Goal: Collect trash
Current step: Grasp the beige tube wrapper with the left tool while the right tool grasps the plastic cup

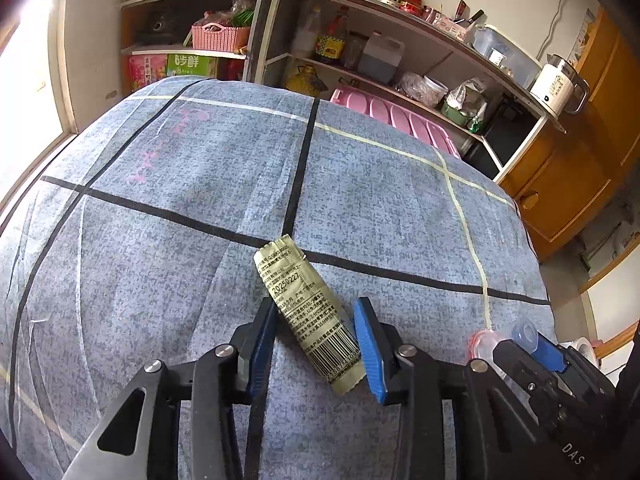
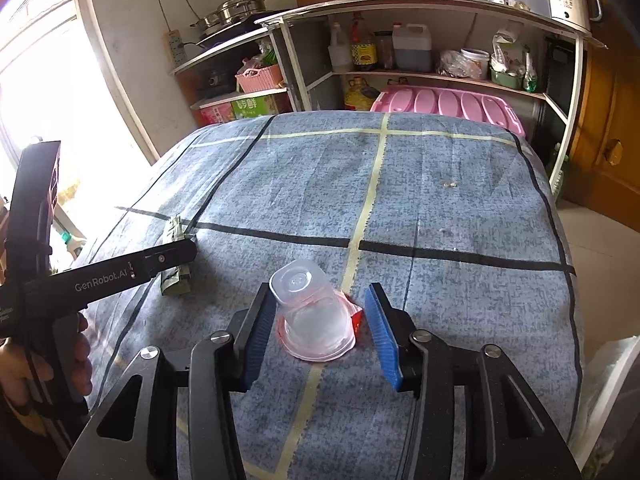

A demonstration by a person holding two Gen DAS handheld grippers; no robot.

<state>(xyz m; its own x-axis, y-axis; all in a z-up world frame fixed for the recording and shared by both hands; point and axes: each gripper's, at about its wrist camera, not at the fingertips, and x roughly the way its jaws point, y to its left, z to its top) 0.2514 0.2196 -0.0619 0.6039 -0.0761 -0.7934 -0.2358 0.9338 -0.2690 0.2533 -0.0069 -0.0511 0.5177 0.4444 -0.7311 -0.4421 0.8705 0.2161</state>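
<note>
A crumpled yellow-green wrapper (image 1: pixel 310 312) with a barcode lies on the blue-grey checked tablecloth (image 1: pixel 160 220). My left gripper (image 1: pixel 316 346) is open and its blue pads stand on either side of the wrapper's near end. A clear plastic jelly cup (image 2: pixel 310 314) with a red-pink rim lies upside down on the cloth. My right gripper (image 2: pixel 318 330) is open around it, the left pad close to the cup's side. The right wrist view shows the left gripper (image 2: pixel 172 256) over the wrapper (image 2: pixel 176 280). The left wrist view shows the cup (image 1: pixel 486 344) and the right gripper (image 1: pixel 532 344) at the right.
Metal shelves (image 2: pixel 420 76) with bottles, a pink basket (image 1: pixel 220 36) and a pink tub (image 2: pixel 448 108) stand behind the table. A wooden cabinet (image 1: pixel 568 184) is at the right. A bright window (image 2: pixel 44 92) is at the left. A white bag (image 2: pixel 612 380) sits by the table's right edge.
</note>
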